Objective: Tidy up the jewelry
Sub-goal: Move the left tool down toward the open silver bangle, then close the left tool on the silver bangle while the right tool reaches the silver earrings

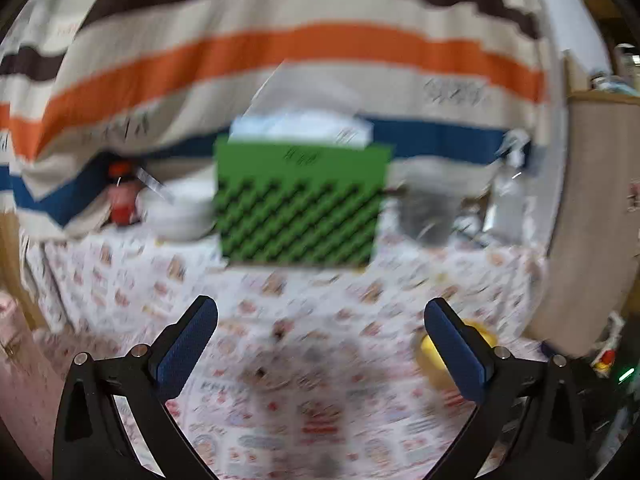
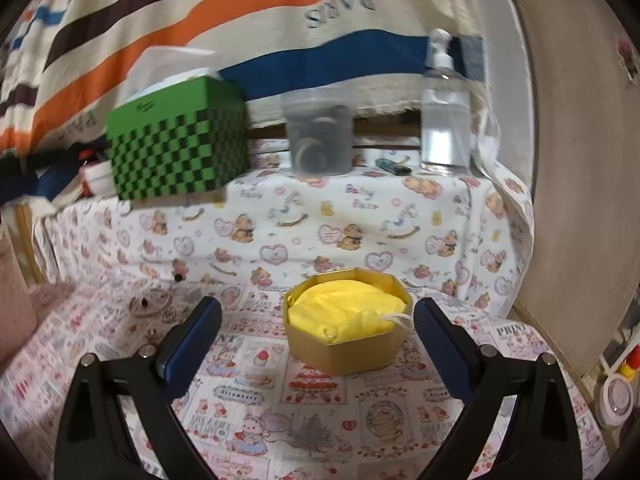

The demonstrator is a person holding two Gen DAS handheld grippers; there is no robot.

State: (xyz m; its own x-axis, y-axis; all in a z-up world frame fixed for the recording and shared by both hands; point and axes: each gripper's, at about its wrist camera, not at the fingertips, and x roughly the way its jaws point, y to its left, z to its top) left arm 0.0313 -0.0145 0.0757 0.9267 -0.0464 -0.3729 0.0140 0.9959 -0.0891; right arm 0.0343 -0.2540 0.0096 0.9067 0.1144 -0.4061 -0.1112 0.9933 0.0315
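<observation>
A gold octagonal box [image 2: 347, 322], the jewelry box, sits on a table covered by a bear-printed cloth [image 2: 280, 216]. Its lid is off and a crumpled yellow pouch [image 2: 346, 314] fills it to the rim, a pale cord trailing from one end.

The right gripper [image 2: 318, 346] hovers just in front of the box, its blue-padded fingers [image 2: 192, 344] spread wide with nothing between them; the box stands just beyond the tips. The left gripper [image 1: 320, 346] is equally wide apart and empty, and its view is smeared by motion. In that view the box [image 1: 430, 354] shows only as a yellow patch behind the right-hand finger.

Left of the box, on the cloth, lie a few small pieces: a ring-shaped item [image 2: 146, 302] and a dark bead [image 2: 177, 278]. Too small to identify further.

Behind the box, on a raised shelf, stand a green checkered box [image 2: 176, 148], a clear tub [image 2: 318, 136] and a pump bottle [image 2: 445, 116].

Likely risks: the small pieces may slip from broad pads or snag in cloth folds, and a nudge could tip the light box, spilling the pouch.
</observation>
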